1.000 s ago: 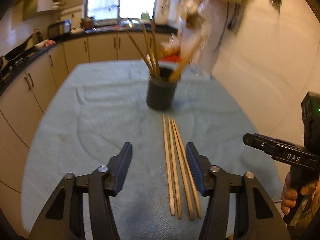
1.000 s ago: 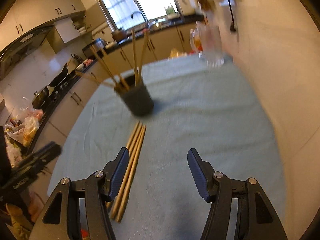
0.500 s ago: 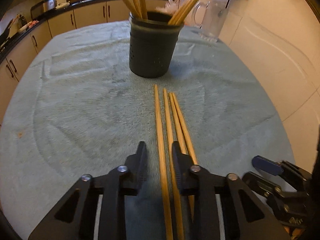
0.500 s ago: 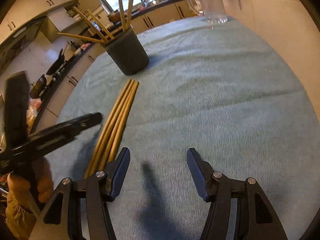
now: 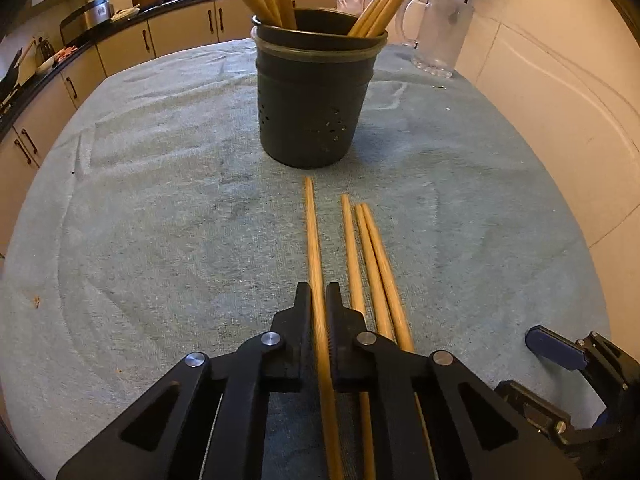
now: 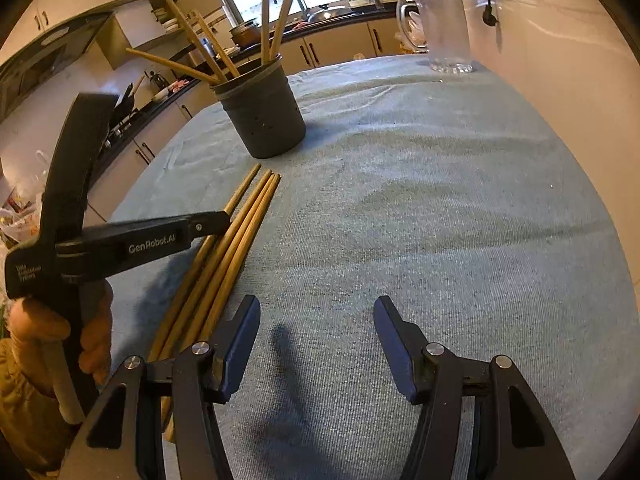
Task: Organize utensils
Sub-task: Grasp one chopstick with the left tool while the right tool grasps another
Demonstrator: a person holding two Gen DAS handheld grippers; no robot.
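The left gripper (image 5: 319, 300) is clamped on one wooden chopstick (image 5: 314, 240), the leftmost of four lying just in front of the dark perforated utensil holder (image 5: 314, 100); the other three chopsticks (image 5: 372, 256) lie beside it on the blue cloth (image 5: 160, 220). The pick-up step looks underway; next, it likely needs lifting, tipping upright and dropping into the holder. The right gripper (image 6: 316, 332) hangs wide open, holding nothing. The left tool reads "GenRobot.AI".

Left view: low and close over the table cloth (image 5: 160, 220), facing the dark cup (image 5: 312, 104).
Right view: higher, from the right side, facing the same cup (image 6: 264, 116).
Both see: cup, sticks (image 5: 372, 264), glass jug (image 5: 438, 36).
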